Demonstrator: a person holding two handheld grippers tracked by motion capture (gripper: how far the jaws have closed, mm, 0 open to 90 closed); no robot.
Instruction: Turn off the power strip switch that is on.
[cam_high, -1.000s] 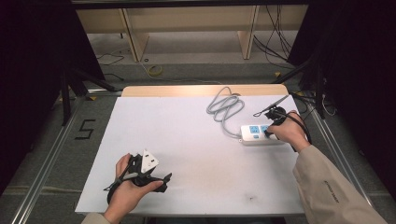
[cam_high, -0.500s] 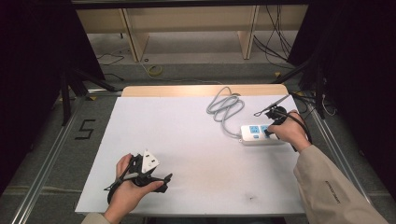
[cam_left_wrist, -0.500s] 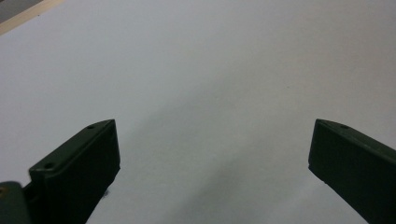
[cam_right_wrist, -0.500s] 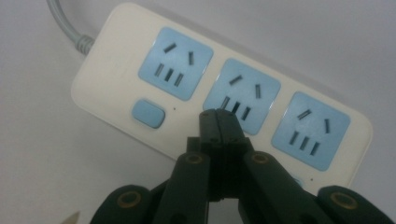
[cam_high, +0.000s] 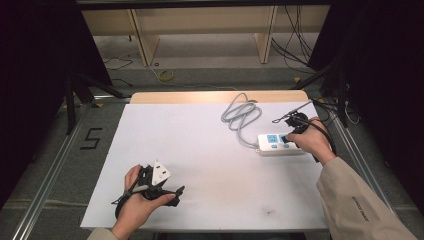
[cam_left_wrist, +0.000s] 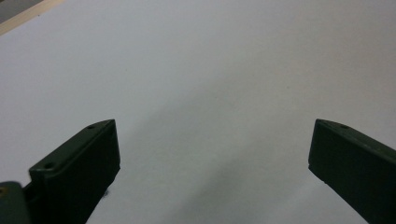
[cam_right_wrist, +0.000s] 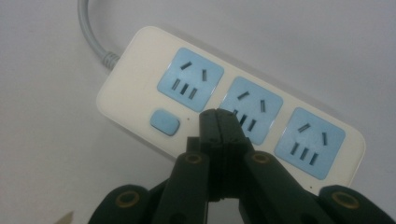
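Observation:
A cream power strip (cam_high: 278, 144) with three blue sockets lies at the table's right side, its grey cable (cam_high: 240, 113) coiled behind it. My right gripper (cam_high: 287, 138) points down at it; in the right gripper view the right gripper (cam_right_wrist: 218, 117) hovers over the middle socket (cam_right_wrist: 254, 109) of the power strip (cam_right_wrist: 140, 70), beside the blue switch (cam_right_wrist: 164, 122). Its jaws have just been opening a hair, nothing between them, and still look pressed together. My left gripper (cam_high: 175, 192) rests at the front left, and the left gripper (cam_left_wrist: 215, 135) stands wide open over bare table.
The white table top (cam_high: 200, 150) has a wooden strip (cam_high: 215, 97) along its far edge. Beyond it are wooden shelf legs (cam_high: 265, 40) and loose cables on the floor. A metal rail (cam_high: 50, 170) runs along the left side.

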